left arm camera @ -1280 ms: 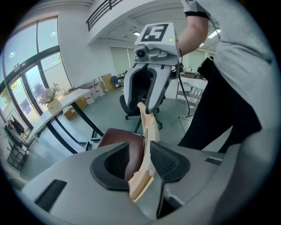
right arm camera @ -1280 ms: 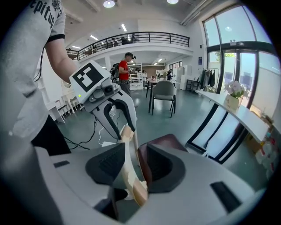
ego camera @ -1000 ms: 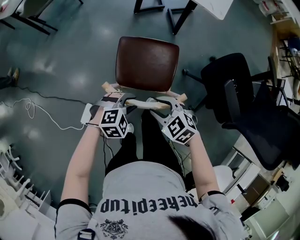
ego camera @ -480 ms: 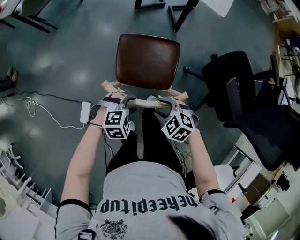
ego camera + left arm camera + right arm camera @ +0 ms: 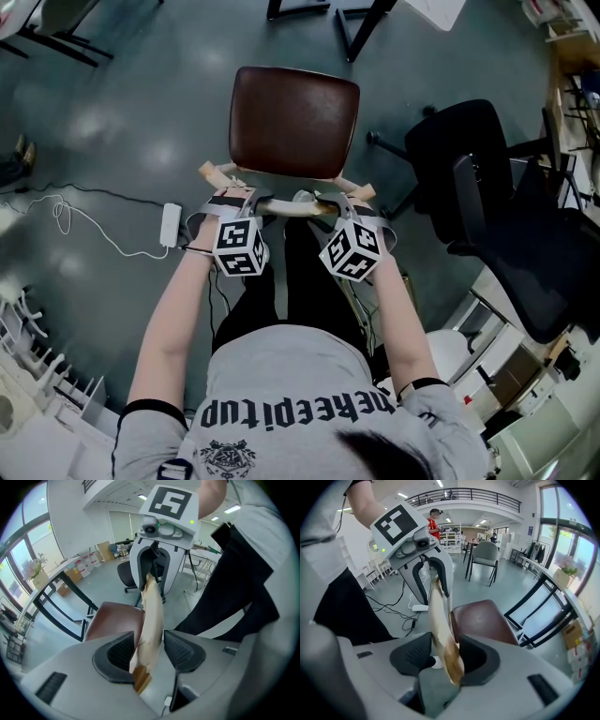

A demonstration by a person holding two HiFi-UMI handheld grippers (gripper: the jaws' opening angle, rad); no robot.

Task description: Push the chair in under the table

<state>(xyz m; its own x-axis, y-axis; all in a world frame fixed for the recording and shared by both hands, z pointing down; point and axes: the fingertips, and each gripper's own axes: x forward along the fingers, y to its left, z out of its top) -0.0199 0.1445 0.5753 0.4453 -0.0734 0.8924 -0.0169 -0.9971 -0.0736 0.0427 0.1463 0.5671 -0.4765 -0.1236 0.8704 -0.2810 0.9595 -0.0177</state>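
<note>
Chair backrest (image 5: 151, 613) loose between left tongs (image 5: 149, 652); head view hides gap.

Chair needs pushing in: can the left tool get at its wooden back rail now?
Likely yes: the back rail already sits between the left tool's open jaws, with nothing in between.

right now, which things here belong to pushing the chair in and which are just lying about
For the job:
- chair
- back rail, between the open jaws of the left gripper and the closing jaws of the right gripper
- table

Lying about:
- office chair
- power strip
</note>
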